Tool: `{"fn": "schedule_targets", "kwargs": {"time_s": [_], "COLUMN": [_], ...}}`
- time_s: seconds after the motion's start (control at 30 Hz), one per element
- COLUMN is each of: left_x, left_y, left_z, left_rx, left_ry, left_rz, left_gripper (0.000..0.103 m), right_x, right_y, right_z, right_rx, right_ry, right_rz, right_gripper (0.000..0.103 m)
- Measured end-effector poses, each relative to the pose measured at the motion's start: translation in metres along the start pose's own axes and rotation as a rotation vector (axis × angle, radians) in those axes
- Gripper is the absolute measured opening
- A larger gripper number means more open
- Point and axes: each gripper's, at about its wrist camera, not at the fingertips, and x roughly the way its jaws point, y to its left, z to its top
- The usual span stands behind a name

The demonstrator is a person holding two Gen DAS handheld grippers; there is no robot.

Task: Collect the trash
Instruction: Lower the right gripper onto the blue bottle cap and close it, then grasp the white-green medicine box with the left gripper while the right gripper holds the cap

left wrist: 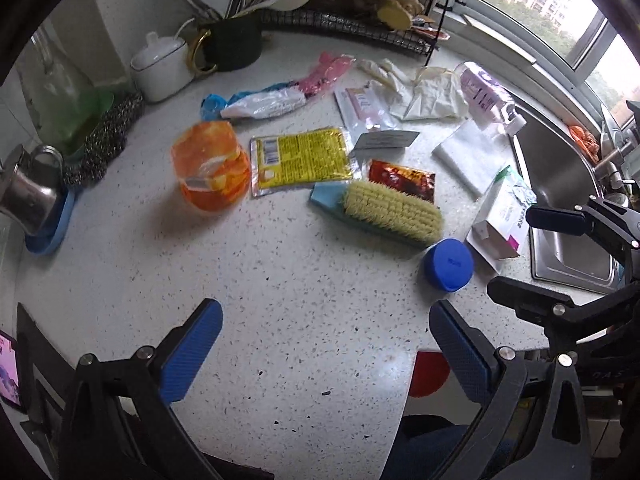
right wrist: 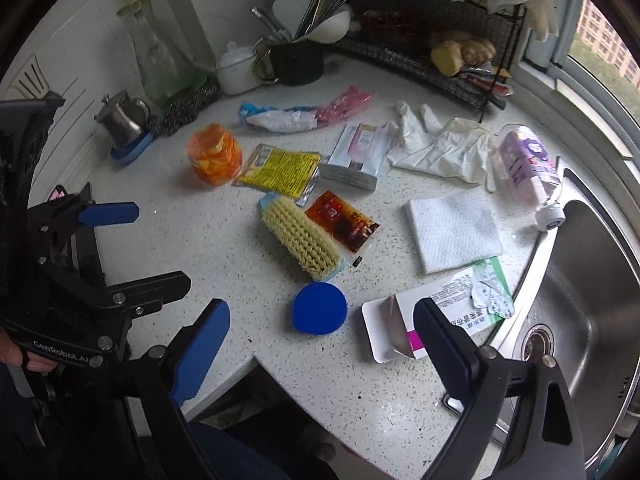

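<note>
Left wrist view: both your grippers, left and right, hold jaws apart, empty. Nothing looks collected; wrappers, carton and blue cap litter the worktop toward 12 o'clock.

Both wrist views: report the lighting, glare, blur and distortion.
Left wrist view: soft daylight from the window, blown out at top right; strong fisheye bending with dark corners; the crumpled orange plastic cup is slightly smeared. Right wrist view: same curvature; pale reflections on the stainless steel sink; faint shadows on the speckled white countertop.
</note>
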Motion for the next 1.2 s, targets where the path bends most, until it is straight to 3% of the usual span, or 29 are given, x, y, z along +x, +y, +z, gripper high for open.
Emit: {"fn": "schedule_targets", "kwargs": {"time_s": [0.03, 0.37, 0.43, 0.5, 0.73, 0.97, 1.2], "left_x": [0.003, 0.021, 0.021, 0.021, 0.019, 0.005, 0.007], "left_y": [0.0, 0.005, 0.006, 0.006, 0.003, -0.027, -0.097], "left_z": [-0.002, -0.003, -0.003, -0.002, -0.001, 0.019, 0.051], "left_rx": [-0.003, -0.037, -0.036, -0.039, -0.04, 0.048, 0.273], "left_ry": [0.007, 0.037, 0.042, 0.04, 0.038, -0.011, -0.036], "left_rz": [-0.007, 0.0, 0.008, 0.006, 0.011, -0.032, -0.152], "left_gripper": [0.103, 0.103, 0.103, 0.103, 0.103, 0.103, 0.103], "right_x": [0.007, 0.063, 0.068, 0.07, 0.07, 0.019, -0.033], "right_y": [0.002, -0.001, -0.003, -0.005, -0.006, -0.026, -0.075], "right_z": [0.0, 0.003, 0.002, 0.001, -0.003, -0.017, -0.05], "right_rx": [-0.036, -0.16, -0.166, -0.171, -0.171, -0.058, 0.215], "right_ry": [0.019, 0.148, 0.16, 0.17, 0.129, 0.013, -0.066], "right_rz": [0.002, 0.036, 0.06, 0.075, 0.095, 0.061, -0.026], "right_gripper": [0.077, 0.069, 0.054, 0.047, 0.046, 0.046, 0.046]}}
